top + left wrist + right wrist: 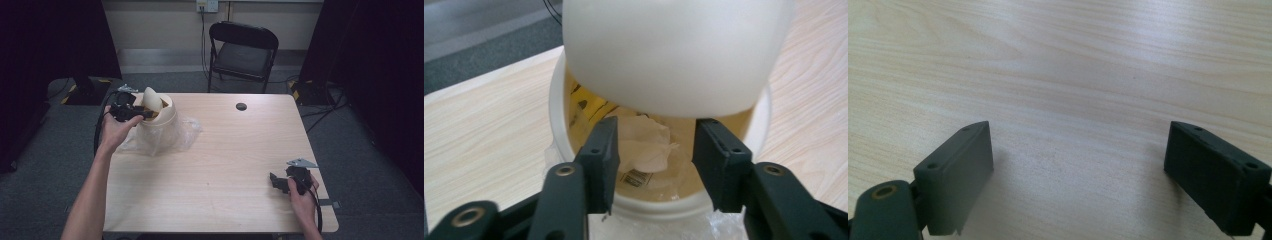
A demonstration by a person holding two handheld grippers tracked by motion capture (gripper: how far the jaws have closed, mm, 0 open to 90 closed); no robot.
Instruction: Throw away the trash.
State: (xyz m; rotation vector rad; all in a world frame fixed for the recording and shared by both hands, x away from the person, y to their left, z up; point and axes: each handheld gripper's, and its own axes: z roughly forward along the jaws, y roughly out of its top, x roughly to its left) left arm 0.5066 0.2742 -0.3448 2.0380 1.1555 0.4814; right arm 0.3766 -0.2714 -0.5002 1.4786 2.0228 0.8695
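A small cream bin (165, 124) stands at the table's far left, its white swing lid (151, 99) tipped up on edge. My left gripper (145, 114) reaches in at the bin's mouth from the left. In the left gripper view its jaws stand open (656, 142) just over the rim (558, 95), under the tilted lid (674, 50). Crumpled pale paper (644, 152) lies down inside the bin, with nothing clamped between the jaws. My right gripper (276, 181) rests low near the table's front right, open (1078, 165) over bare wood (1048, 60).
Clear crinkled plastic (187, 131) spreads on the table around the bin's base. A round cable hole (241, 106) sits at the table's far middle. A black folding chair (243, 50) stands beyond the far edge. Dark curtains flank both sides.
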